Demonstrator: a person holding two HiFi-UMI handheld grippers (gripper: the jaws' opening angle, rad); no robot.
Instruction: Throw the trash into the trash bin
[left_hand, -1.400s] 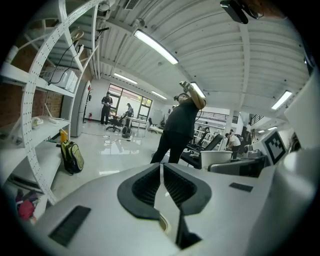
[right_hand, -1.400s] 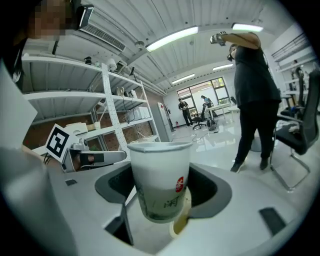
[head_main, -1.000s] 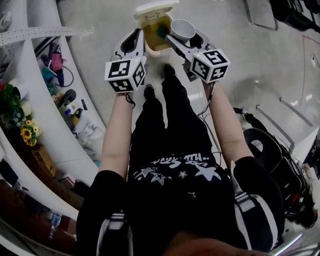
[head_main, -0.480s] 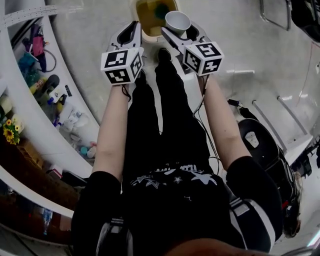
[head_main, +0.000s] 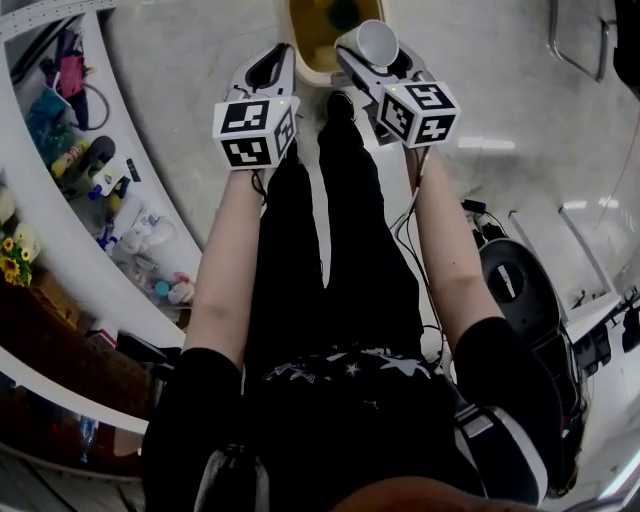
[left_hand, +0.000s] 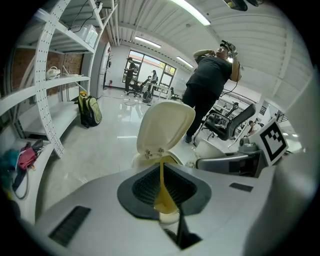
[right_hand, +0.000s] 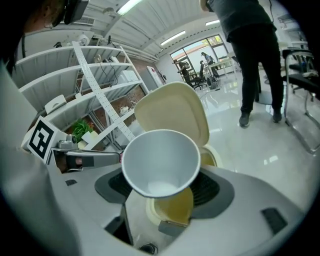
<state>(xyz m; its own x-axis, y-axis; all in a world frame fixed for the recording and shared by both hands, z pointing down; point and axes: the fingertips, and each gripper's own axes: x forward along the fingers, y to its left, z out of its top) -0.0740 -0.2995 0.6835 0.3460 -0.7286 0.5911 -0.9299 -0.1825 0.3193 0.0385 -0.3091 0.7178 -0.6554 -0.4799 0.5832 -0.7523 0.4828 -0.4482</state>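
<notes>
A cream trash bin (head_main: 308, 52) stands open on the floor just past the person's shoes, with something green (head_main: 345, 14) inside. Its raised lid (left_hand: 165, 125) fills the middle of the left gripper view and also shows as the lid (right_hand: 175, 110) behind the cup. My right gripper (head_main: 365, 60) is shut on a white paper cup (head_main: 376, 42), holding the cup (right_hand: 160, 160) mouth toward the camera, over the bin's right rim. My left gripper (head_main: 275, 65) hangs by the bin's left rim, its jaws shut with only a thin slit between them and nothing held (left_hand: 161, 167).
White curved shelves (head_main: 90, 230) with clutter run along the left. A black bag (head_main: 520, 290) and cables lie on the floor at right. Beyond the bin stands a person (left_hand: 210, 85) next to office chairs (left_hand: 232, 122). A backpack (left_hand: 89, 111) rests by the shelving.
Both grippers have sunk toward the bin, which now sits at the top edge of the head view. The cup stays gripped and hangs closer over the bin's opening.
</notes>
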